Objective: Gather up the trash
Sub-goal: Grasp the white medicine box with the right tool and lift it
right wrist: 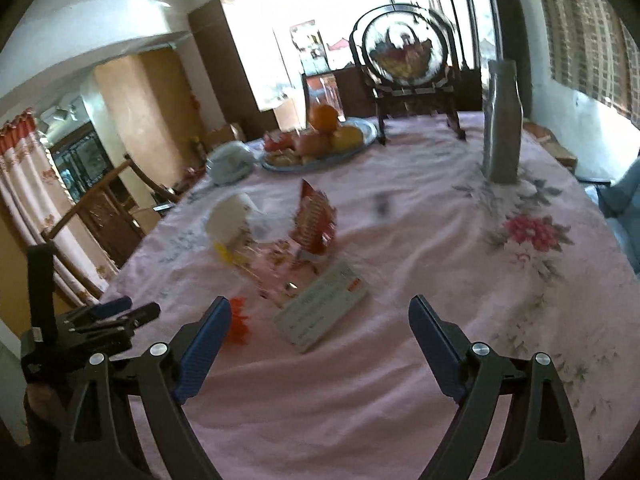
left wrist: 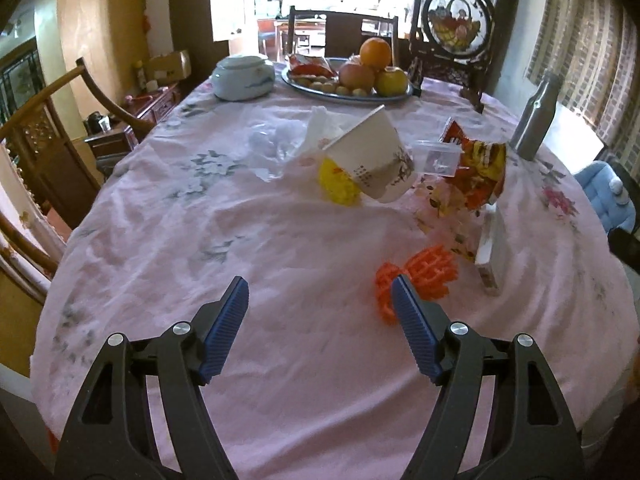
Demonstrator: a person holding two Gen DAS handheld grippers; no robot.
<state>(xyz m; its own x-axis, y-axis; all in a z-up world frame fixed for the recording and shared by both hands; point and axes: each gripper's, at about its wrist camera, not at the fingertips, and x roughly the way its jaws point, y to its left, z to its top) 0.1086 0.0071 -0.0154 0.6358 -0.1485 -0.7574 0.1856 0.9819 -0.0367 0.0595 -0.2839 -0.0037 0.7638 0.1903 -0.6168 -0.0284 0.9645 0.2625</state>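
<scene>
A dining room with carved wooden chairs holds a round surface [left wrist: 280, 248] under a pink floral cloth, and the fruit tray [left wrist: 344, 94] at its far side serves as the landmark. In the left wrist view, the trash lies in a loose cluster on the near side of that tray: a tipped paper cup [left wrist: 374, 156] resting against a yellow crumpled piece [left wrist: 338, 184], a clear plastic bag [left wrist: 280, 144] to the cup's left, a small clear tub [left wrist: 436, 156] and a red snack wrapper [left wrist: 478, 168] to its right. Nearer still lie an orange foam net [left wrist: 420, 280] and a small carton [left wrist: 494, 252]. The left gripper [left wrist: 320, 312] hovers with its jaws spread wide and empty, the net just beside its right finger, likely the first pick. In the blurred right wrist view, the right gripper [right wrist: 320, 332] likewise hangs with jaws apart and holding nothing, lined up on the carton [right wrist: 324, 312] well short of the tray [right wrist: 320, 156]; the wrapper [right wrist: 314, 220] stands between them.
</scene>
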